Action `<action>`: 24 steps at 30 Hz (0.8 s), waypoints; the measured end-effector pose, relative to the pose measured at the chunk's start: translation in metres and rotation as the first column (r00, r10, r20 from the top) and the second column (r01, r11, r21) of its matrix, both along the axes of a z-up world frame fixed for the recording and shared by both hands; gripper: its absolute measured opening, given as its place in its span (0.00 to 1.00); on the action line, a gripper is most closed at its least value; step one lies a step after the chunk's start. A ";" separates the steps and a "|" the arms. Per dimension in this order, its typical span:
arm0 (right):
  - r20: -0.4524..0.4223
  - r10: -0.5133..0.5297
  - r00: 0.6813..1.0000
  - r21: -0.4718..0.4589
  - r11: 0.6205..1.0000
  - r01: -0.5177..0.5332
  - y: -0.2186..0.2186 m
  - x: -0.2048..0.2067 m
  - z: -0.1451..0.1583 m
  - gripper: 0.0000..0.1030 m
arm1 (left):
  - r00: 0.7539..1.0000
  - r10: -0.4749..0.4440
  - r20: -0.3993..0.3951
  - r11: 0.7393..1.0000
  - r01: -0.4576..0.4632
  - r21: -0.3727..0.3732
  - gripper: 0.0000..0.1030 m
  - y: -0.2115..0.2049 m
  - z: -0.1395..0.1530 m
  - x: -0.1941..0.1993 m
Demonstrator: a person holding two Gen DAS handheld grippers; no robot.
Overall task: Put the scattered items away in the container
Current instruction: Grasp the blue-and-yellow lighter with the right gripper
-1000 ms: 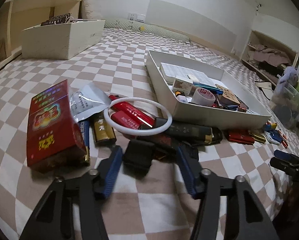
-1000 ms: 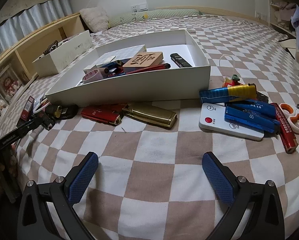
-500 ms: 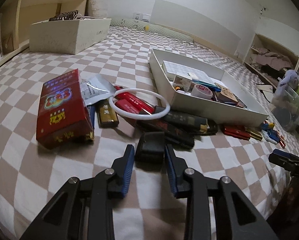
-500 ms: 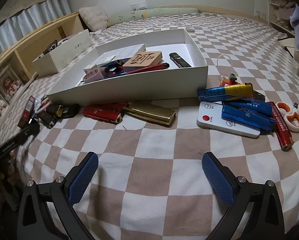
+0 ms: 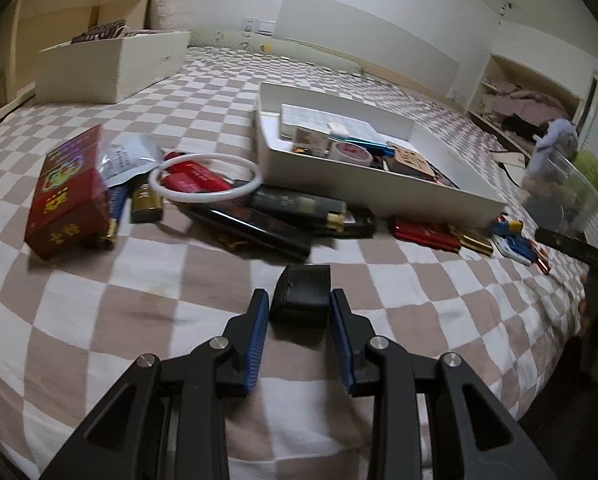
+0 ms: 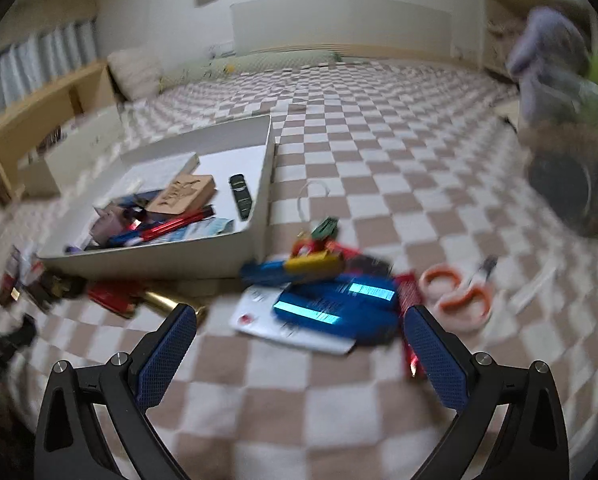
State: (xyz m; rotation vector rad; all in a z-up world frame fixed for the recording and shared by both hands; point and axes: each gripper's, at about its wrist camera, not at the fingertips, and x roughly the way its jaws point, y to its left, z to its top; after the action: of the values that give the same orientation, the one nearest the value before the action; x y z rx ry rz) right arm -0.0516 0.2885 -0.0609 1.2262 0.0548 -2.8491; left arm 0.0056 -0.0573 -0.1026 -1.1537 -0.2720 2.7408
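A: Grip first. The left gripper (image 5: 299,316) had its fingers spread either side of a small black case (image 5: 301,295) a second ago; they have since closed and now pinch it on both flanks, blue pads (image 5: 256,336) against its sides. The case looks drawn back from the heap, clear of the long black items it sat against.

B: Lifted?

A: Cannot tell. It sits just above or on the checked bedspread (image 5: 99,320). I judge it ready to carry.

B: Right side?

A: The right gripper (image 6: 299,352) has fingers spread wide, nothing between them. The view has blurred and swung; a second ago it faced open bedspread, now it hangs over the blue packs (image 6: 331,308) lying on the white remote (image 6: 259,320). Orange-handled scissors (image 6: 459,296) lie just beside that pile.

B: Further back?

A: Left view: red carton (image 5: 65,196), white ring (image 5: 205,176), red lighters and dark cases remain scattered short of the white box (image 5: 379,188). The box lies beyond both piles, already partly filled: tape roll, wooden block, pens.

B: Meaning?

A: One item secured for the box, a second being lined up. Many remain outside, so the tidy is early to midway by my reckoning.
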 end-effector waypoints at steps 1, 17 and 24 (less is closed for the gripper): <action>-0.002 0.010 1.000 0.038 0.999 -0.009 -0.004 -0.005 -0.001 1.00 | 1.000 -0.004 0.000 1.000 0.004 -0.002 0.30 0.002 0.000 0.000; 0.097 0.006 0.995 0.214 0.977 -0.027 -0.031 -0.054 -0.036 0.97 | 1.000 -0.008 -0.001 1.000 0.008 -0.014 0.30 0.005 -0.002 -0.001; 0.080 0.023 0.997 0.169 0.985 -0.037 -0.028 -0.048 -0.032 0.79 | 1.000 -0.007 -0.002 1.000 0.007 -0.014 0.30 0.004 -0.002 0.000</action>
State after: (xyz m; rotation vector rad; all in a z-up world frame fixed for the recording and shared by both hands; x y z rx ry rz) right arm -0.0997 0.2601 -0.0933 1.3518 0.3175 -2.8171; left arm 0.0051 -0.0531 -0.1047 -1.1537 -0.2490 2.7417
